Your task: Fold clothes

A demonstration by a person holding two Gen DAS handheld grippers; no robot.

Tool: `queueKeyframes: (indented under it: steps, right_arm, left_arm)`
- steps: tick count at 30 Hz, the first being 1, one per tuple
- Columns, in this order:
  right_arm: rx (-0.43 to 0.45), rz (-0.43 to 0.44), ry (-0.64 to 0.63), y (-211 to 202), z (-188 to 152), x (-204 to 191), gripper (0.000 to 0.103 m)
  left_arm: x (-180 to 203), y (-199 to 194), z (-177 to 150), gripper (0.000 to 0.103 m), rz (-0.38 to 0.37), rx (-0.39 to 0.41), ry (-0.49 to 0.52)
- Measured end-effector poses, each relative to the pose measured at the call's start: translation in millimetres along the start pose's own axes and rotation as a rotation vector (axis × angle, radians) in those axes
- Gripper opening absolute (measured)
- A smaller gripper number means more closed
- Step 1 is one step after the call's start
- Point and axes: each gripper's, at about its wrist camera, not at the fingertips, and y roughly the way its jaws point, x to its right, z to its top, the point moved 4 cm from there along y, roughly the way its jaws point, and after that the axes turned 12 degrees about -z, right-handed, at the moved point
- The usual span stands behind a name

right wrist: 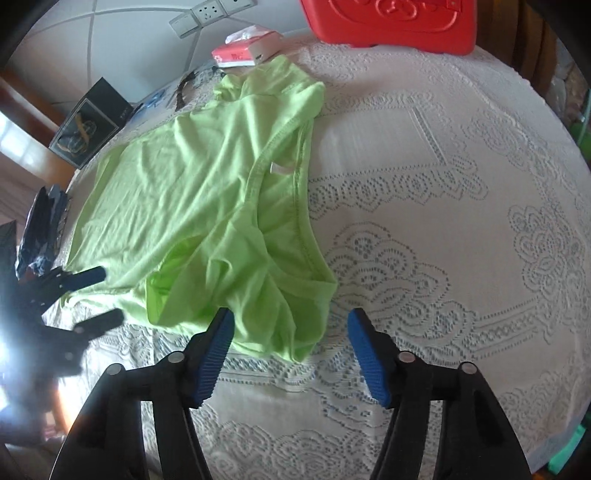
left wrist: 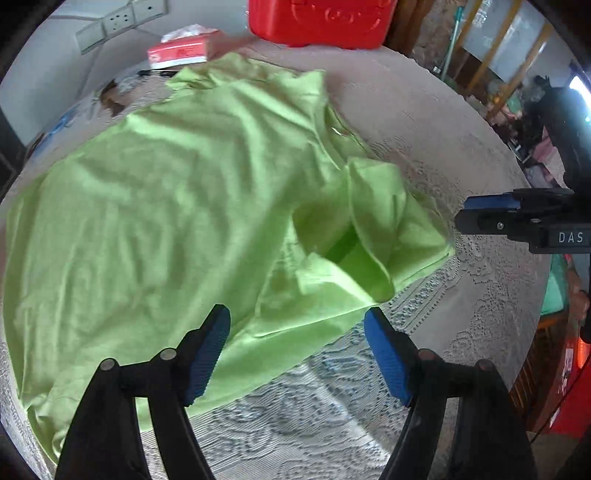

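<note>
Lime-green cotton T-shirt [left wrist: 166, 192] spread on lace-covered bench [right wrist: 443, 184], near sleeve rumpled.
Both my hand-held grippers, left [left wrist: 297, 354] and right [right wrist: 290, 354], open, empty. Fabric light, limp, slides easily; I'd pinch sleeve hem.

Ahead of the right gripper [right wrist: 290, 354], whose fingers look like matt black plastic with ribbed blue pads [right wrist: 216, 356], lies a lime-green shirt [right wrist: 207, 206] of soft, thin, creased cloth. Beneath it spreads a white lace tablecloth [right wrist: 443, 221], openwork and rough-textured. Farther ahead stands a glossy red plastic case [right wrist: 391, 22] beside a paper tissue box [right wrist: 245, 50].
</note>
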Motion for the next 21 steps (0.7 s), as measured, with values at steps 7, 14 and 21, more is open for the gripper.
queueKeyframes:
  steps: [7,14,21]
  right_arm:
    - [-0.073,0.012,-0.1,34,-15,-21,0.012]
    - [-0.14,-0.02,-0.072,31,-29,-4,0.013]
    - [-0.002,0.088,0.063,7,8,8,0.032]
  left_arm:
    - [-37,15,30,0.039,0.108,0.023,-0.185]
    - [-79,-12,28,0.041,0.129,0.088,-0.363]
    - [-55,-1,30,0.066,0.024,0.087,-0.347]
